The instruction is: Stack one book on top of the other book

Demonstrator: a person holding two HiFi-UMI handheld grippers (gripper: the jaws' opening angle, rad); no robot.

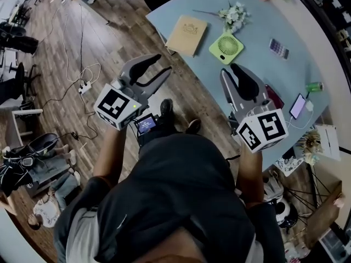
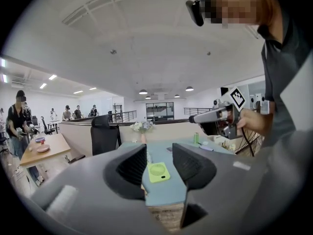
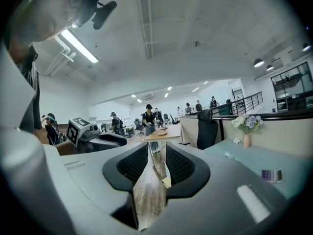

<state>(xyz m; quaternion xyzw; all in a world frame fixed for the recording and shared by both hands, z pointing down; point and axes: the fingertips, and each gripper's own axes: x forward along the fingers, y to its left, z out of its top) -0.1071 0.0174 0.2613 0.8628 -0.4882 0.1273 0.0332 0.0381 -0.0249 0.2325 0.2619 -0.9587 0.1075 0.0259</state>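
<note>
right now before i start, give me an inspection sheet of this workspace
surface: blue-grey table, corner toward the person
job's things: tan book lying flat near the table edge; dark red item, maybe the second book, partly hidden
clutter: fan, flowers, calculator, phone, can
grippers: left hand-held gripper open, empty; right hand-held gripper open, empty; neither touches a book
cables: cords loose on the floor; white cable by the phone
surroundings: wood floor; people at desks beyond
</note>
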